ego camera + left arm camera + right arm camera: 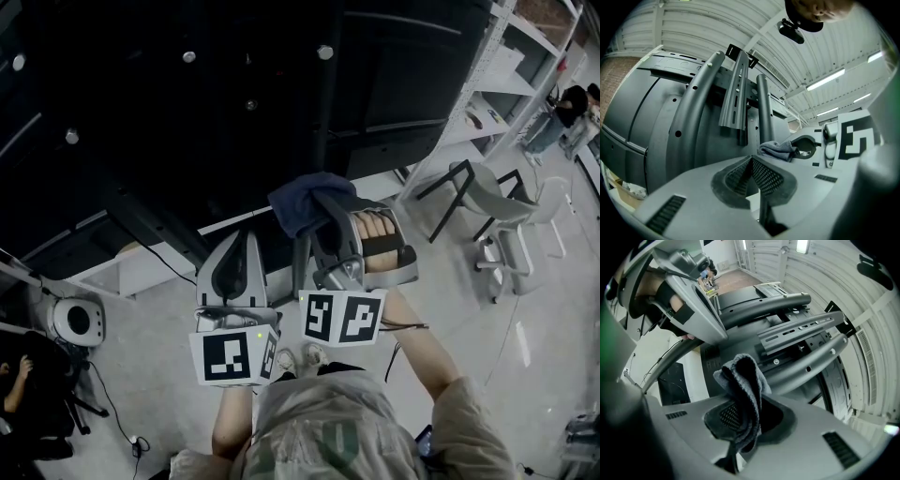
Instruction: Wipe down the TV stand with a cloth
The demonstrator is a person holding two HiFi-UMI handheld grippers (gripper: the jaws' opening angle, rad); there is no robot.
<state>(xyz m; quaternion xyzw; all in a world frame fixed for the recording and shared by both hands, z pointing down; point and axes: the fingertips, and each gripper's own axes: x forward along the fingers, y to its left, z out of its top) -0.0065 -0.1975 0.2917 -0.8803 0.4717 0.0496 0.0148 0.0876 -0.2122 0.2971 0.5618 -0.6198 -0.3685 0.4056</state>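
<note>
The TV stand (321,103) is a black frame of metal posts and a slotted bracket, and it fills the upper half of the head view. My right gripper (322,217) is shut on a dark blue-grey cloth (307,203), and the bunched cloth is held up against the stand. In the right gripper view the cloth (742,389) hangs folded between the jaws, in front of the stand's grey posts (806,367). My left gripper (246,240) is shut with nothing in it, just left of the right one. In the left gripper view its pads (765,174) meet below the bracket (736,93).
Two grey chairs (480,201) stand on the floor to the right, beside white shelving (520,56). A round white device (75,321) and cables lie at the left. One person (564,105) sits far right and another (14,380) is at lower left.
</note>
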